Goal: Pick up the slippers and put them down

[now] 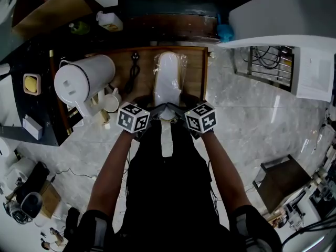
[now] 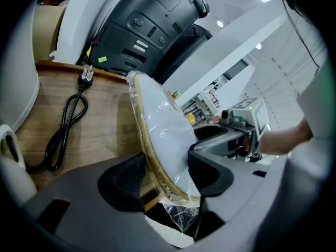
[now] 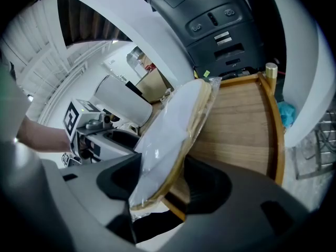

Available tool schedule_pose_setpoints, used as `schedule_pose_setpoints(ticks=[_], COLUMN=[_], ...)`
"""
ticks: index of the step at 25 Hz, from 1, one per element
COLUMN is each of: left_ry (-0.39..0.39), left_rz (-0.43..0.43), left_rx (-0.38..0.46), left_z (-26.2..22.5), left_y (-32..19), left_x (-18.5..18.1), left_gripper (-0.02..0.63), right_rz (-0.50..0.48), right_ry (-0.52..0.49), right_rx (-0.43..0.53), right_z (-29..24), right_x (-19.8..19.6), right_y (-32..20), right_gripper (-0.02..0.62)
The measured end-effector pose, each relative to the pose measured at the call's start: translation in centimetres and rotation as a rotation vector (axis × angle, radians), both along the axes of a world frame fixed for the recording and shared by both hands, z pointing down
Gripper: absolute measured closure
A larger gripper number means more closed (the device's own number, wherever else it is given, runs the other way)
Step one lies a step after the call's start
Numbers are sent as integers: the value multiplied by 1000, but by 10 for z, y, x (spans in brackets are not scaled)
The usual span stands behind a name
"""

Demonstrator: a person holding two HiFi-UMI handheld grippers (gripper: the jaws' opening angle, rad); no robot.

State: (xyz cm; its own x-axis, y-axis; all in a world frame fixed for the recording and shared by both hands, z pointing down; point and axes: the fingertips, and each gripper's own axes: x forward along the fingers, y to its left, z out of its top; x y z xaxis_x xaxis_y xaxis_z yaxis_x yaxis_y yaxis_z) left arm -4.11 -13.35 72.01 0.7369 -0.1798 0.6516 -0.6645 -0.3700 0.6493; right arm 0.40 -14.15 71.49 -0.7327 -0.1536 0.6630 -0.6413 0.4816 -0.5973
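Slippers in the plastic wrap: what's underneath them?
The wooden tabletop lies under the slippers, with a black cord off to one side. The wood directly beneath them is covered, so I can't see it.

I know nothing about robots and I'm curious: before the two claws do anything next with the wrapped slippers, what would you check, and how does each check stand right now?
1. Left claw clamped on the wrapped slippers: ok.
2. Right claw clamped on the same near end: ok.
3. Slippers' far end clear of the wooden table: cannot tell.
4. Power cord lying apart from the slippers: ok.
5. White jug and mug off to the left, not touching the slippers: ok.
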Motion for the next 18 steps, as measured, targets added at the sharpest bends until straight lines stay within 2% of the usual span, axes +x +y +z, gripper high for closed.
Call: schedule_pose_setpoints(ticks=[18], left_ry=[27], left_rz=[12], left_rx=[20], left_z=[-39], left_y=[10], left_x=[5], left_gripper=[344], right_rz=[31], right_ry=[-21], right_rx=[4], right_z=[-37], right_x=[6], right_y=[14], right_gripper=[341])
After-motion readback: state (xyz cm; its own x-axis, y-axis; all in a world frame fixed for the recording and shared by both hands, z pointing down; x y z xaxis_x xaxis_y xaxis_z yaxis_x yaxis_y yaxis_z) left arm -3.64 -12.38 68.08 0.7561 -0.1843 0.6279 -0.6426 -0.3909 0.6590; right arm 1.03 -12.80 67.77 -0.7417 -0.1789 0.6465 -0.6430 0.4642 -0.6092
